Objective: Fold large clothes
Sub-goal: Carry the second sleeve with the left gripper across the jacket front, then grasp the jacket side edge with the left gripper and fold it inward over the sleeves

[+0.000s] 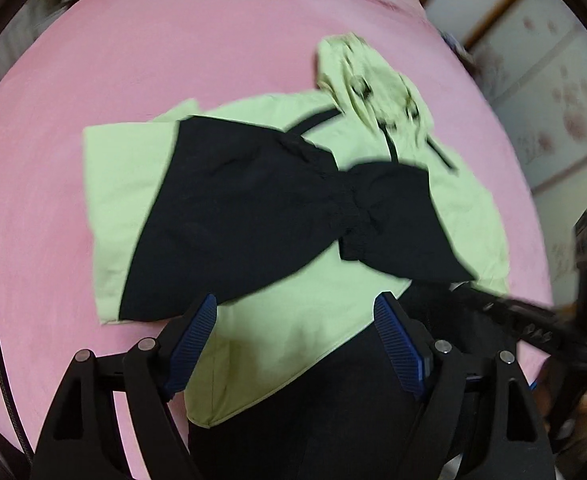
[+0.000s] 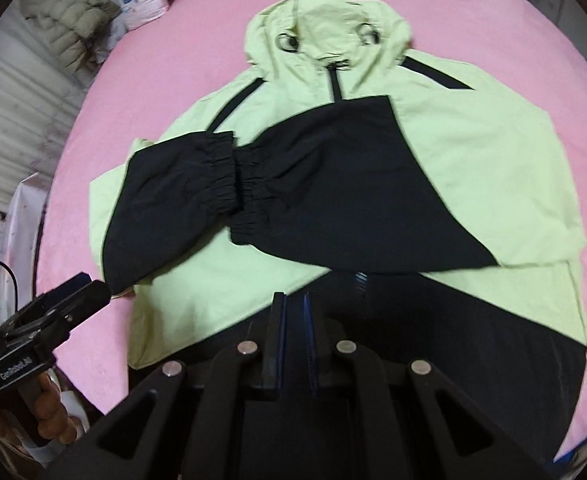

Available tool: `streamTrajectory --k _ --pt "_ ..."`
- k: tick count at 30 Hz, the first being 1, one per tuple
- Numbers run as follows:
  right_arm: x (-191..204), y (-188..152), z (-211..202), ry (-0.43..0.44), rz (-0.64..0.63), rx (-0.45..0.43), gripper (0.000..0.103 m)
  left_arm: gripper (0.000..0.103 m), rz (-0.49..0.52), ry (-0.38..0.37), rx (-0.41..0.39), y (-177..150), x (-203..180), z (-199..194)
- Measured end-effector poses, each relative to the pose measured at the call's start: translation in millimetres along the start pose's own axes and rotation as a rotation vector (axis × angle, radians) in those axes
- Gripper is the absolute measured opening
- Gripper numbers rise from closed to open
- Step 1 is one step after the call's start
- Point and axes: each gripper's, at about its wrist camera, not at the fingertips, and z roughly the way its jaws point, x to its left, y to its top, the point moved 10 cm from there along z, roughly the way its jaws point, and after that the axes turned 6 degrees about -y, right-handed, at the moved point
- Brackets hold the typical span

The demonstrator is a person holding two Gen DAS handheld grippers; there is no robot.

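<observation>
Sleeves [image 2: 253, 184] crossed over jacket [image 2: 473, 152] on bed [image 1: 173, 40]. Left gripper [image 1: 295, 316] fingers spread; right gripper [image 2: 293, 304] pressed together, empty. Next: grasp hem, fold upward.

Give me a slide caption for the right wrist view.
Right gripper shut above hooded jacket, both sleeves folded across its front on pink bed.
</observation>
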Motion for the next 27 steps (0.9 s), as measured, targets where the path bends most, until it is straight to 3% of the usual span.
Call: streamTrajectory --k 2,6,8,10,15,19,25,27 --pt "11.3 6.5 4.0 0.03 -0.025 -0.008 0.009 0.093 -0.079 -0.053 -0.036 3.6 7.2 -8.3" --pt "38.5 23.7 12.1 0.086 -0.085 -0.049 0.011 0.093 -0.151 -0.019 -0.114 12.7 22.5 -22.2" --pt "50.0 31.5 22.7 0.113 -0.094 -0.036 0.032 0.093 -0.175 0.019 -0.137 13.3 33.2 -26.0" --pt "57.2 38.3 34.1 0.148 -0.071 -0.021 0.039 0.092 -0.178 0.09 -0.138 10.6 46.3 -26.4" --pt "74.7 44.9 71.3 0.266 0.019 0.061 0.039 0.092 -0.158 0.172 -0.133 -4.4 76.9 -23.4" --pt "83.1 45.8 98.6 0.295 0.08 0.103 0.039 0.092 -0.18 0.213 -0.109 -19.8 104.5 -22.2" --pt "87.2 62.2 116.1 0.303 0.152 0.074 0.039 0.092 -0.2 0.241 -0.053 -38.4 136.3 -10.5" --pt "87.1 68.2 116.8 0.299 0.163 0.058 0.033 0.092 -0.204 0.239 -0.041 -42.4 142.1 -6.0"
